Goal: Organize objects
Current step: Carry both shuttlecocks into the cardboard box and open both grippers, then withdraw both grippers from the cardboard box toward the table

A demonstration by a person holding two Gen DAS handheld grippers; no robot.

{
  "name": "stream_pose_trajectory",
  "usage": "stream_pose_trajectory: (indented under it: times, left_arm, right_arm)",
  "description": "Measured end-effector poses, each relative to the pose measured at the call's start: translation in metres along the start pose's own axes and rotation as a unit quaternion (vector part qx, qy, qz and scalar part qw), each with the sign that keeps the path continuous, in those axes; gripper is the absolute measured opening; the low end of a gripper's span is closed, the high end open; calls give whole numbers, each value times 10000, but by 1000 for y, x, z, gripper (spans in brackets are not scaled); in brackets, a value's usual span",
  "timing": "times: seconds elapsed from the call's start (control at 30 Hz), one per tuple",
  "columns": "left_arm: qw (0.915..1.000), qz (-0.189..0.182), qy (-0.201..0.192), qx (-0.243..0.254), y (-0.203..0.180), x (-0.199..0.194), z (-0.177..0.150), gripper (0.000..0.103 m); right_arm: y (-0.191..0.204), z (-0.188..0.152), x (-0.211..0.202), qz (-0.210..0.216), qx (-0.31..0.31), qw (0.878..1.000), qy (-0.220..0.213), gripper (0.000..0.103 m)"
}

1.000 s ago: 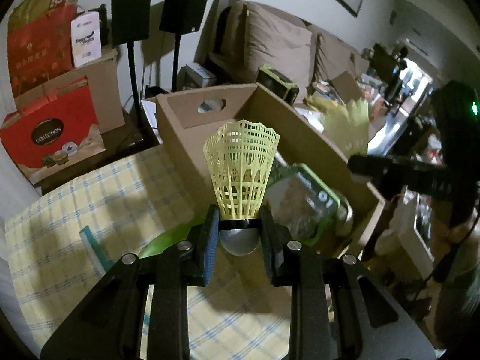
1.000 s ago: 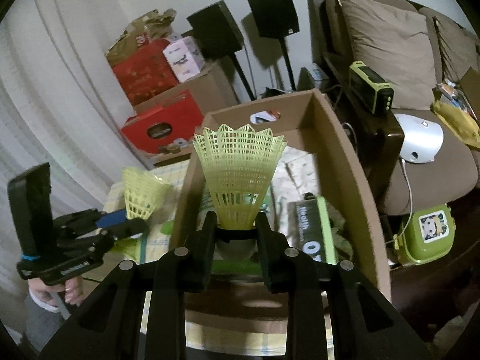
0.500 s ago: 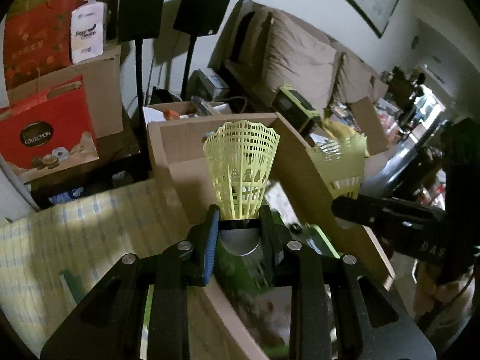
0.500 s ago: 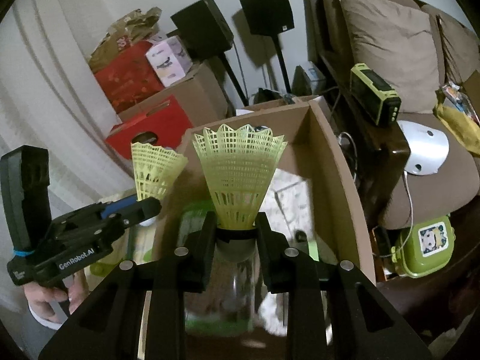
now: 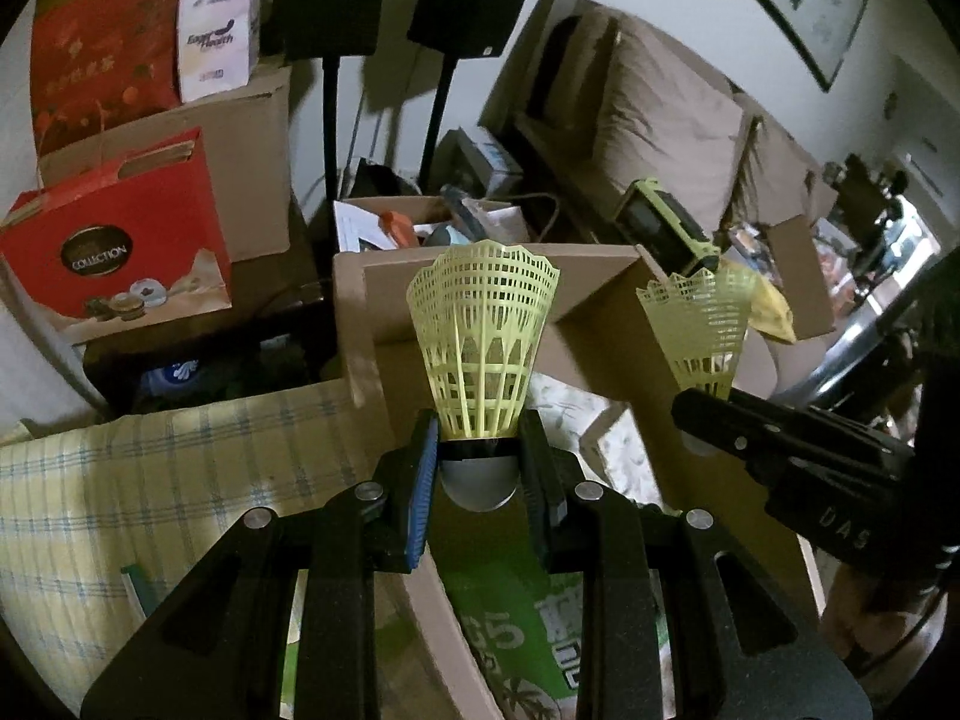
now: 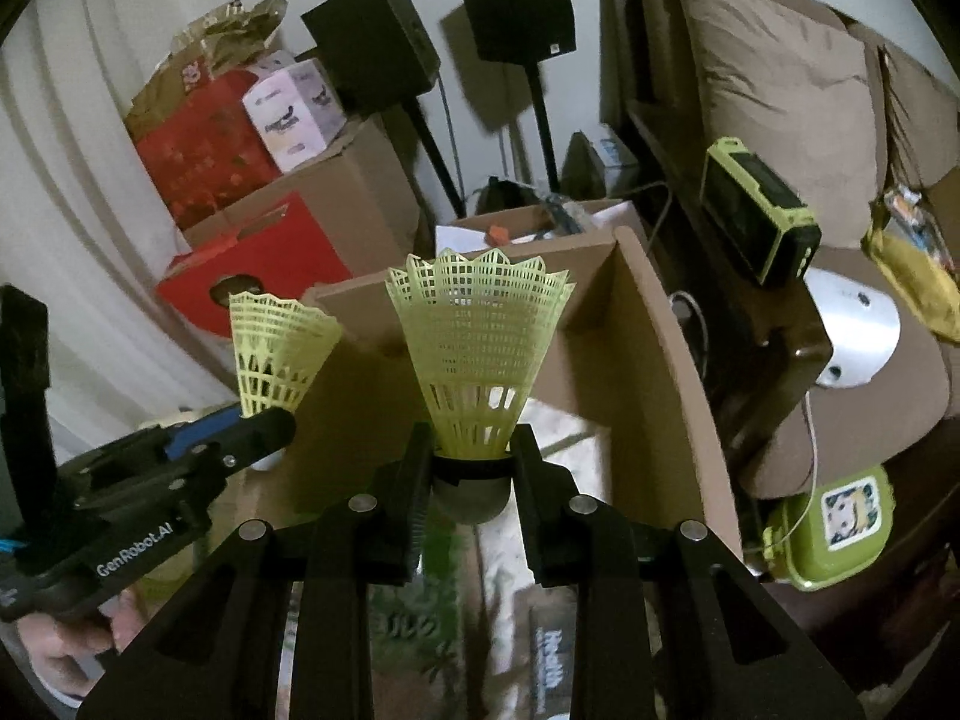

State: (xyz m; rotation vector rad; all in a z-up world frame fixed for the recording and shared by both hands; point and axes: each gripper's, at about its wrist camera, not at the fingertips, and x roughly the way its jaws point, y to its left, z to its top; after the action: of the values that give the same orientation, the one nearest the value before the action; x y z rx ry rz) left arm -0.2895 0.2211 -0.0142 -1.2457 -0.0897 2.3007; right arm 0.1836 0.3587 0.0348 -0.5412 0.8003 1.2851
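My left gripper (image 5: pixel 480 468) is shut on a yellow plastic shuttlecock (image 5: pixel 483 336), held upright over the left wall of an open cardboard box (image 5: pixel 606 324). My right gripper (image 6: pixel 473 474) is shut on a second yellow shuttlecock (image 6: pixel 477 348), upright over the inside of the same box (image 6: pixel 654 360). Each gripper shows in the other's view: the right one (image 5: pixel 696 420) with its shuttlecock (image 5: pixel 699 330) at the right, the left one (image 6: pixel 264 438) with its shuttlecock (image 6: pixel 276 348) at the left. The box holds a green packet (image 5: pixel 528 636) and patterned packs (image 6: pixel 540 480).
A yellow checked cloth (image 5: pixel 150 492) covers the surface left of the box. Red gift boxes (image 5: pixel 114 240), brown cartons and two speakers on stands (image 5: pixel 336 0) stand behind. A brown sofa (image 6: pixel 780 90) with a green radio (image 6: pixel 756 210) is at the right.
Both grippers have moved forward over the cardboard box, each still holding its shuttlecock. They have come closer to each other and to the box's far wall.
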Motion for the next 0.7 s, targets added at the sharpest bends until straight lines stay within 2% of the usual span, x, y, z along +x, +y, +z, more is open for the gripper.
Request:
stream_pose_trajectory:
  times: [0.4, 0.5, 0.53, 0.63, 0.7]
  left_arm:
    - [9997, 235, 61, -81, -4, 24, 8, 25]
    - [9993, 374, 30, -45, -5, 28, 9, 48]
    - [9994, 334, -4, -38, -5, 27, 9, 49]
    - [9995, 308, -54, -19, -5, 23, 7, 54]
    - [9996, 286, -77, -44, -5, 18, 5, 57]
  right_arm:
    - [-3, 10, 37, -270, -142, 9995, 121, 25]
    - [-5, 12, 49, -242, -100, 9995, 194, 28]
    - [-6, 12, 50, -255, -91, 9995, 175, 28]
    - [-9, 12, 50, -315, -31, 9994, 139, 38]
    - [-11, 11, 47, -301, 6, 9995, 118, 40]
